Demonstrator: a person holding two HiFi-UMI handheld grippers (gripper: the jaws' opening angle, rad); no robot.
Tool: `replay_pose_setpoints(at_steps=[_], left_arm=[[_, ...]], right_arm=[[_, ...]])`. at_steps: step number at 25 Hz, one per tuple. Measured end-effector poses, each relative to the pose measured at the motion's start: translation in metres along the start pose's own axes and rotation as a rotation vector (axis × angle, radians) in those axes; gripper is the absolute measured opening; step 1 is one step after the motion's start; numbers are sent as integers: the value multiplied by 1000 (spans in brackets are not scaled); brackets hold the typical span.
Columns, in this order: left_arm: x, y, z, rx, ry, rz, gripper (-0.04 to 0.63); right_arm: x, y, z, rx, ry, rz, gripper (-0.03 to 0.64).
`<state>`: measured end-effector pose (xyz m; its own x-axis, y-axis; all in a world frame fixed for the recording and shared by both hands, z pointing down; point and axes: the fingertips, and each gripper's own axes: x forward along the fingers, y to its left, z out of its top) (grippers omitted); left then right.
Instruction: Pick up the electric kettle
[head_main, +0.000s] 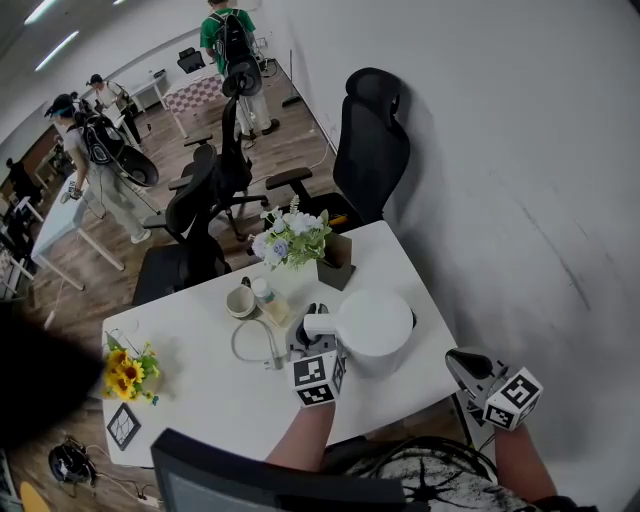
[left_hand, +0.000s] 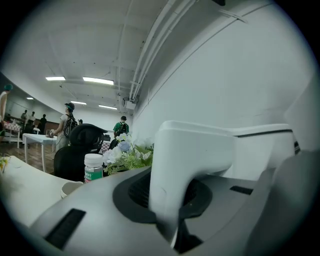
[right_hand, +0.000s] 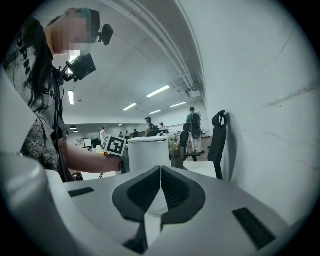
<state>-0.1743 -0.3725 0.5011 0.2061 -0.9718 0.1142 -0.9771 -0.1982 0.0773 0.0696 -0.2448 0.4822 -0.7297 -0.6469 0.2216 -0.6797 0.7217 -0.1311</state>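
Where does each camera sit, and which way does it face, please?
Head view: on the head, steeply down at the desk; both forearms, left gripper, right gripper show.
Left gripper view: on left gripper, along jaws gripping the kettle handle.
Right gripper view: on right gripper, past shut jaws toward kettle, person's torso.
All share the kettle.
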Motion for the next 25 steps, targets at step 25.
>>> replay_pose_setpoints(at_steps=[25], left_arm=[[9, -70, 11, 9, 11, -141, 63]], right_arm=[[-46, -16, -8, 31, -36, -81, 23]])
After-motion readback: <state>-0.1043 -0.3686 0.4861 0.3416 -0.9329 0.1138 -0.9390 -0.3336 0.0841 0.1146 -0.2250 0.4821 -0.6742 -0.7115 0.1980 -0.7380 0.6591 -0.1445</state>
